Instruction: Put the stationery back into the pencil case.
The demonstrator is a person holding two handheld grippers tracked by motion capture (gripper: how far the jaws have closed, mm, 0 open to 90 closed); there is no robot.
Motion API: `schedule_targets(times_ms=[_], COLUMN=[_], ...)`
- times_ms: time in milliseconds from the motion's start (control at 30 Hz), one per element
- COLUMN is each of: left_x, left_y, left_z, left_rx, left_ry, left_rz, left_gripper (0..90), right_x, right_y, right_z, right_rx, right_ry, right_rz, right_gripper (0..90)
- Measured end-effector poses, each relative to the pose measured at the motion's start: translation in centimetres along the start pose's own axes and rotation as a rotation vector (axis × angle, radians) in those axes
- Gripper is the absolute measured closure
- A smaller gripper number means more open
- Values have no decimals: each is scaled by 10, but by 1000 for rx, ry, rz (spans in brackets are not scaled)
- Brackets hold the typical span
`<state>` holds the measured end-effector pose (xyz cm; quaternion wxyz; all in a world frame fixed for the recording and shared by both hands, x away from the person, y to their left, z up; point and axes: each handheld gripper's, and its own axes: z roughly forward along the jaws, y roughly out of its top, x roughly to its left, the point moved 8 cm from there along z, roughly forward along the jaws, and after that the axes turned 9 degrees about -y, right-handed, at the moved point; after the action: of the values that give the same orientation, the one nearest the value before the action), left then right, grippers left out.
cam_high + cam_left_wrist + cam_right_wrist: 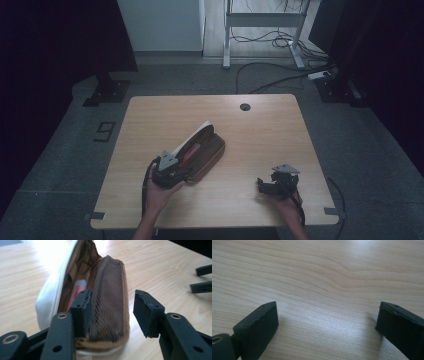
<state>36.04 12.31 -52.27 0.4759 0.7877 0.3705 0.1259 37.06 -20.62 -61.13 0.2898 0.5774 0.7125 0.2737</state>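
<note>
pencil case [110, 302]: brown mesh panel, tan-brown lining, white outer shell along one side. inside it, a red-and-white item [76, 291], partly hidden. my left gripper [112, 312]: black jaws, matte black pads, brass-coloured rivets at the joints. my right gripper [327, 325]: same black jaws. table [324, 277]: pale wood, wavy grain lines. from the high view, grey three-cornered plate [168, 159] on the left gripper; floor [380, 165] dull grey.

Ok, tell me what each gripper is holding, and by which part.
Nothing is held. The left gripper stands open around the pencil case's mesh side; the right gripper is open over bare table.
</note>
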Motion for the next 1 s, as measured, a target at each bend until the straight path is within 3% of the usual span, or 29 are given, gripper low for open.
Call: schedule_targets(times_ms=[133, 367, 567, 800, 1000], left_x=[-3, -4, 5, 21, 24], left_y=[-8, -23, -39, -68, -77], left_z=[-6, -20, -31, -42, -47], left_rx=[3, -24, -21, 3, -3], left_ry=[-18, -47, -24, 8, 13], left_rz=[-1, -57, -83, -130, -161], left_gripper=[461, 427, 417, 414, 410], right_x=[0, 0, 0, 0, -1], right_y=[0, 0, 0, 0, 1], right_z=[0, 0, 0, 0, 1], right_rx=[0, 0, 0, -1, 1], right_ry=[0, 0, 0, -1, -1], right_rz=[0, 0, 0, 4, 1], right_gripper=[35, 35, 35, 37, 39])
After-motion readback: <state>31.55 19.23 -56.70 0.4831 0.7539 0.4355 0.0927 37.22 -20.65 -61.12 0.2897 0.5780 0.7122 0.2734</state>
